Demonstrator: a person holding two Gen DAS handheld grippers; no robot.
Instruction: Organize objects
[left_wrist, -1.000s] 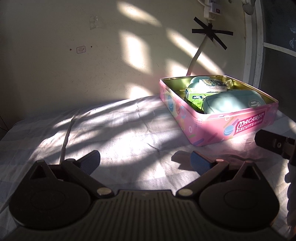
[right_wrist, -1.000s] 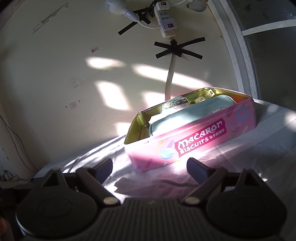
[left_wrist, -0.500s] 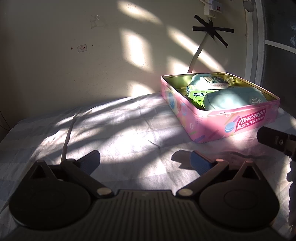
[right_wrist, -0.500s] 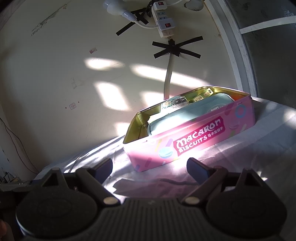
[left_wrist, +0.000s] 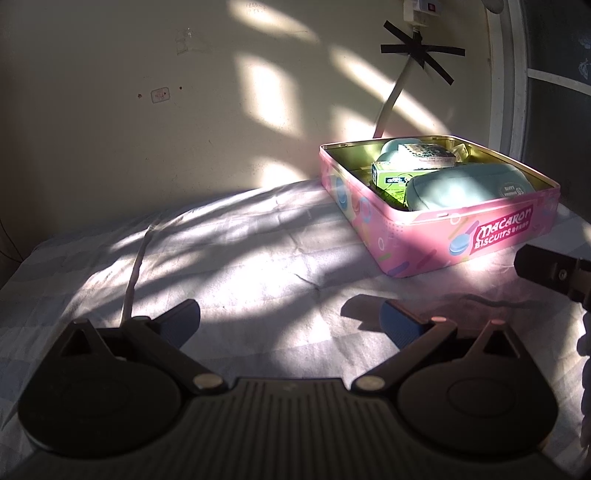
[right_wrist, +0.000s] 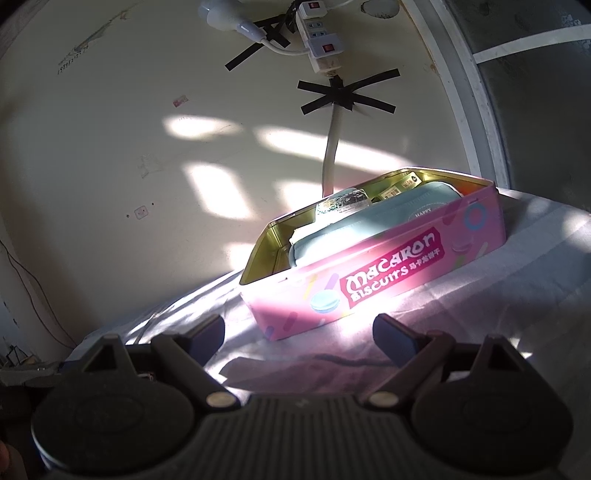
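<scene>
While spread wide and empty:
Left gripper (left_wrist: 290, 319): above the pale cloth-covered surface (left_wrist: 240, 266).
Right gripper (right_wrist: 299, 332): likewise parted, holding nothing.
Pink rectangular "Macaron Biscuits" tin (right_wrist: 373, 286): just ahead of right gripper; ahead-right of left.
Teal fabric pouch (left_wrist: 465, 182): inside tin.

A power strip (right_wrist: 320, 48) is taped to the wall (left_wrist: 110, 129) above a cloth-covered table (left_wrist: 240, 266).

My open pink rectangular metal biscuit tin (left_wrist: 436, 236) (right_wrist: 373, 280) sits upright, holding a pale blue soft pouch (left_wrist: 465, 186) (right_wrist: 369, 225) beside a green box (left_wrist: 391, 177).
</scene>
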